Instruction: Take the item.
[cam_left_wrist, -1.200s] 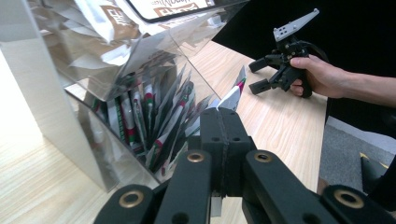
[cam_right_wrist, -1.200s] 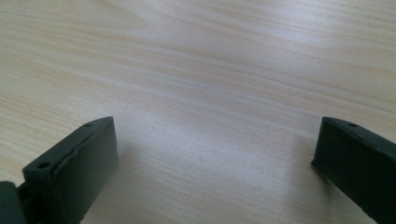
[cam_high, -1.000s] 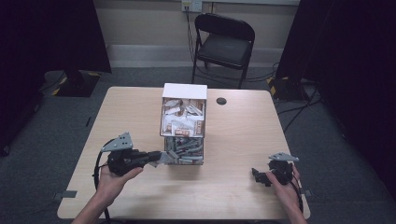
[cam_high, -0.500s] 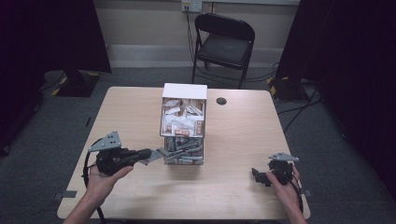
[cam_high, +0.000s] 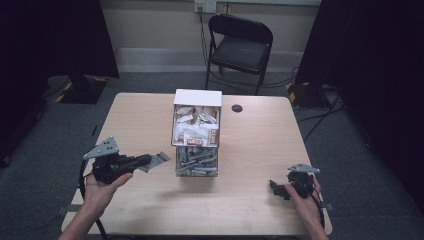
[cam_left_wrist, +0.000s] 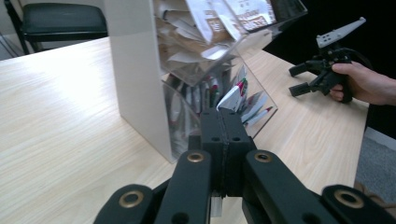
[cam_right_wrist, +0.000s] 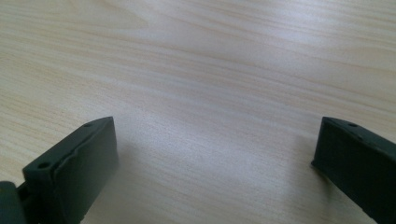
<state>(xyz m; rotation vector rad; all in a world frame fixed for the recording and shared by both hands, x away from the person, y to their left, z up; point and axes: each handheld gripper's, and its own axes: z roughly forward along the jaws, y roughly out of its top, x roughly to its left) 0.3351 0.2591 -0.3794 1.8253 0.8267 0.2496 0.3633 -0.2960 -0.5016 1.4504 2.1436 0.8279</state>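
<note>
A clear dispenser box (cam_high: 196, 132) with a white top stands mid-table. Its upper bin holds white and brown sachets and its lower bin (cam_high: 196, 162) holds grey packets. My left gripper (cam_high: 147, 160) is to the left of the lower bin, shut on a grey-white packet (cam_high: 159, 159) that sticks out toward the box. In the left gripper view the jaws (cam_left_wrist: 224, 116) are pressed together, with the packet (cam_left_wrist: 235, 95) standing past their tips in front of the box (cam_left_wrist: 140, 70). My right gripper (cam_high: 276, 187) rests open near the front right edge, with bare wood between its jaws (cam_right_wrist: 215, 149).
A small black round disc (cam_high: 237, 108) sits on the table behind and to the right of the box. A black folding chair (cam_high: 240, 47) stands beyond the far edge. The other hand's gripper (cam_left_wrist: 301, 79) shows far off in the left gripper view.
My left gripper has drawn back to the left, away from the lower bin, carrying the packet with it. The right gripper has stayed put.
</note>
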